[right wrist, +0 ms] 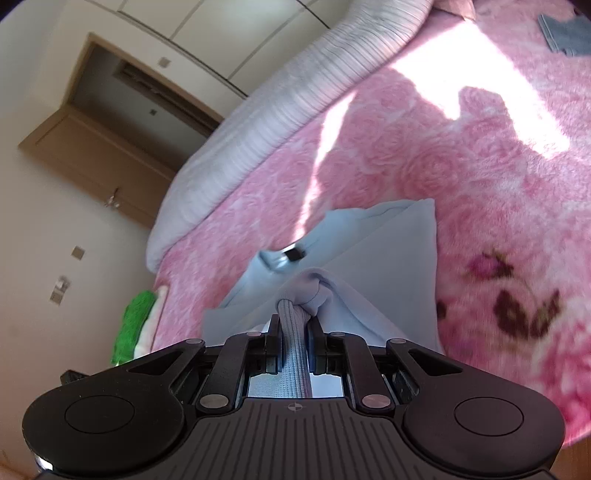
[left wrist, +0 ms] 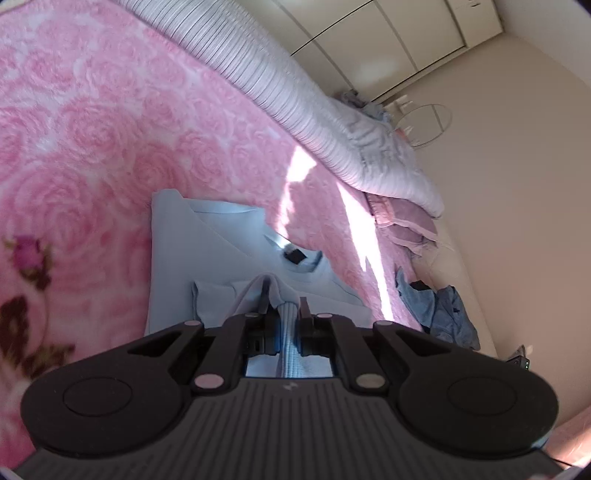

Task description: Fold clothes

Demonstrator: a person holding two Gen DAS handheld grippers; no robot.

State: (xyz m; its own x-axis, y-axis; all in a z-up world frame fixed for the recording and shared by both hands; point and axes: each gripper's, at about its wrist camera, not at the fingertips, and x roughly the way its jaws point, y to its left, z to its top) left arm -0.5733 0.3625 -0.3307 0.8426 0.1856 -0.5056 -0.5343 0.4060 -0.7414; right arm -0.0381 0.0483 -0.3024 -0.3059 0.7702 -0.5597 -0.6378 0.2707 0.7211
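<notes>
A light blue sweatshirt (left wrist: 207, 251) lies partly folded on the pink rose blanket (left wrist: 92, 122), its neck label showing near the collar. My left gripper (left wrist: 284, 301) is shut on the garment's ribbed hem, which runs back between the fingers. In the right wrist view the same light blue sweatshirt (right wrist: 399, 243) stretches away from me, and my right gripper (right wrist: 295, 321) is shut on a bunched piece of its ribbed hem. Both grippers hold the hem lifted above the rest of the garment.
A rolled striped grey quilt (left wrist: 314, 110) lies along the far side of the bed, with purple pillows (left wrist: 410, 221) at its end. Blue clothes (left wrist: 443, 310) lie in a heap at the bed's edge. A green and white bundle (right wrist: 136, 325) sits at the blanket's corner. A grey garment (right wrist: 565, 33) lies far off.
</notes>
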